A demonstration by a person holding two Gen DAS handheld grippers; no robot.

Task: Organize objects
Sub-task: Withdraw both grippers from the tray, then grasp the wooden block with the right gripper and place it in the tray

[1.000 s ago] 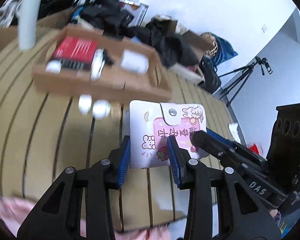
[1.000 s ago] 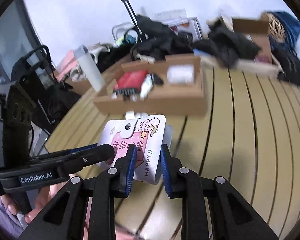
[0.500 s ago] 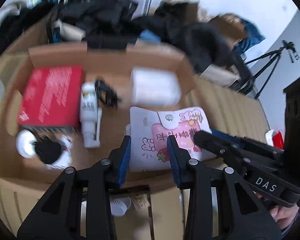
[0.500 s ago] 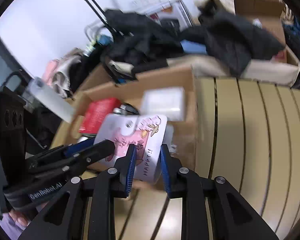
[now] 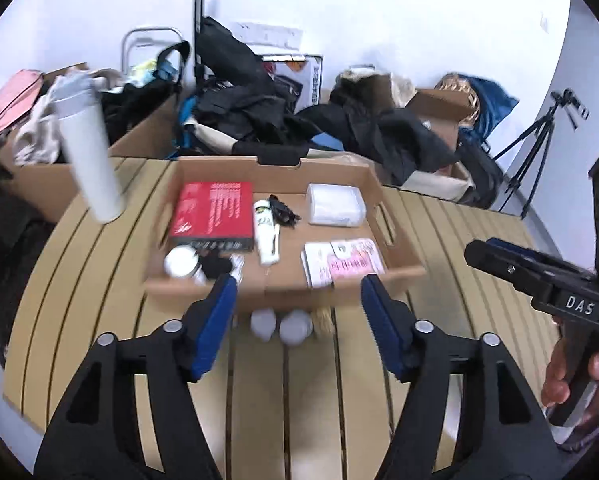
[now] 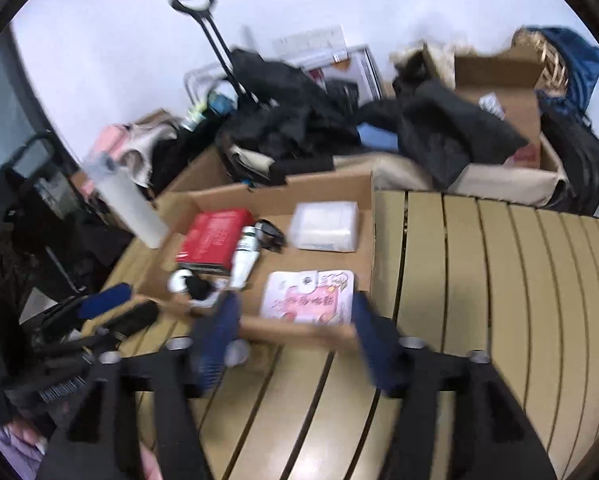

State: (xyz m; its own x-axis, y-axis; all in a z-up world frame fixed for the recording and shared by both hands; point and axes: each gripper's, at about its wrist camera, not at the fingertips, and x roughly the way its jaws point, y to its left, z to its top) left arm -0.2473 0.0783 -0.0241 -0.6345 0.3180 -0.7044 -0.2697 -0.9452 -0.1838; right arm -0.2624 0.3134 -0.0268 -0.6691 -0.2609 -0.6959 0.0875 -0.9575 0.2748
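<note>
- While both claws hang over its near side, the slatted table (image 5: 99,280) carries everything, its planks running toward the camera.
- On it sits a shallow cardboard tray (image 5: 399,236), open at the top, with a cut handle slot in its right wall.
- Inside the tray at the left lies a red box (image 5: 213,208); at the back right, a white pack (image 5: 335,210).
- Lying flat in the tray's near right corner is the pink-and-white pouch (image 5: 341,262), snap flap up, touching no claw.
- Left claw (image 5: 295,312): blue pads spread wide apart, nothing between them, hovering just in front of the tray's near wall.
- Right claw (image 6: 293,332): blurred, but its pads also stand wide apart and empty, just short of the pouch.
- A white bottle (image 5: 89,156) stands tilted in view on the table to the tray's left.
- Between the red box and the white pack lies a white tube (image 5: 266,232), with a black tangle (image 5: 283,212) beside it.
- Two small white caps (image 5: 279,326) rest on the table against the tray's near wall.
</note>
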